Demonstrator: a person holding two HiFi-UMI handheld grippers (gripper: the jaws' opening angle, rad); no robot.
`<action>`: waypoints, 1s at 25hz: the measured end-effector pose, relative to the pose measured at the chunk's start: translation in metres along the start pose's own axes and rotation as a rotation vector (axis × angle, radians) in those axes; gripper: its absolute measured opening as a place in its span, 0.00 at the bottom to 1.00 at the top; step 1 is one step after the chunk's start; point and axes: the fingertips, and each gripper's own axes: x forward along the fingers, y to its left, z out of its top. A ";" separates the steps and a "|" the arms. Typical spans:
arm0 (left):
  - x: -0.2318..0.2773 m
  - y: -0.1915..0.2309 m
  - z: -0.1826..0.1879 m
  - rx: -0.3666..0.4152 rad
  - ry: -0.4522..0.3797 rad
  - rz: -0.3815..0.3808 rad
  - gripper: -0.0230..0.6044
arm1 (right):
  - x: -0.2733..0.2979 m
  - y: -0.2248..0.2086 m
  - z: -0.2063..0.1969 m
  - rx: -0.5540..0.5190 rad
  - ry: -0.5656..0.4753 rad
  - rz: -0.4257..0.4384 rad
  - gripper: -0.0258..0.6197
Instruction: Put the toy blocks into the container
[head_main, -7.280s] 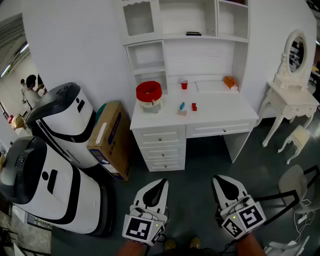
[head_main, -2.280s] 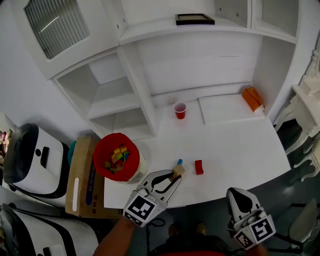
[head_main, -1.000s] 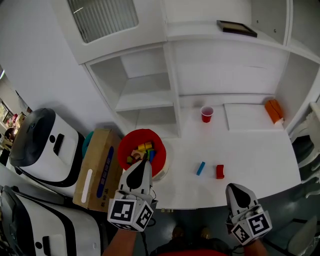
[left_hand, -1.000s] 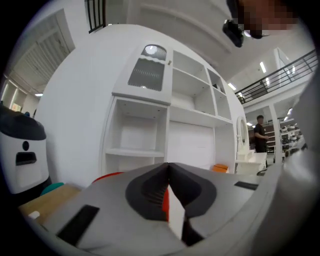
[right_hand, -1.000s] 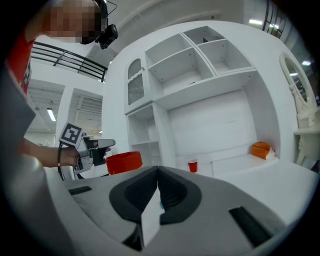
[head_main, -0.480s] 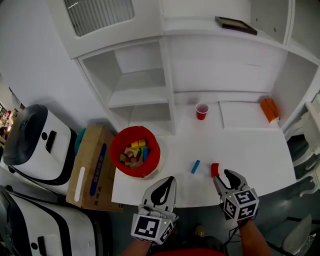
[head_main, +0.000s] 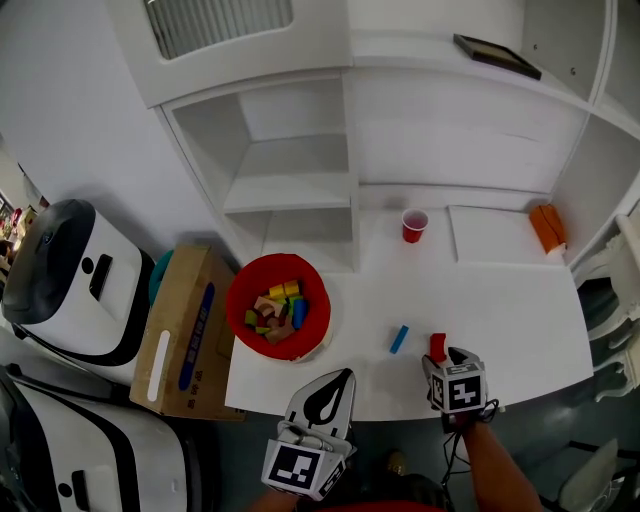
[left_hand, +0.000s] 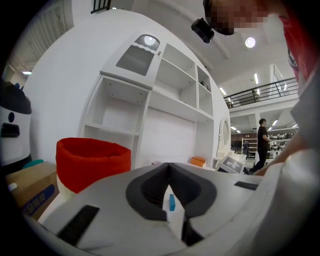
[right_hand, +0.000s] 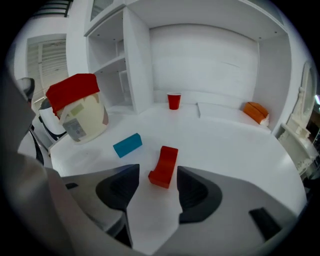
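A red block (head_main: 437, 346) (right_hand: 164, 166) lies near the front of the white desk (head_main: 510, 310). My right gripper (head_main: 449, 358) (right_hand: 157, 176) points down at it; its jaws have just been opening. They stand open on either side of the block's near end, and the pads do not press on it. A blue block (head_main: 399, 339) (right_hand: 127, 144) (left_hand: 171, 202) lies just left of the red one. The red-rimmed container (head_main: 274, 308) (left_hand: 92, 160) (right_hand: 75, 107) at the desk's left holds several coloured blocks. My left gripper (head_main: 343, 376) (left_hand: 168, 167) is shut and empty, level at the desk's front edge.
A red cup (head_main: 413, 225) (right_hand: 173, 100) and an orange object (head_main: 549, 227) (right_hand: 255, 112) sit at the back of the desk under the shelves. A cardboard box (head_main: 187, 330) and white machines (head_main: 70, 280) stand on the floor to the left.
My right gripper has dropped forward over the red block and its jaws have spread. My left gripper has drawn back from over the container to the desk's front edge.
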 end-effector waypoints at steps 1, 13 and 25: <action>0.000 0.001 -0.001 -0.001 0.001 0.000 0.09 | 0.003 0.000 -0.002 0.001 0.015 -0.005 0.44; -0.006 0.004 0.002 0.005 -0.006 0.002 0.09 | -0.094 0.030 0.066 0.094 -0.571 0.233 0.27; -0.039 0.038 0.023 0.016 -0.068 0.113 0.09 | -0.190 0.170 0.193 -0.153 -0.839 0.546 0.27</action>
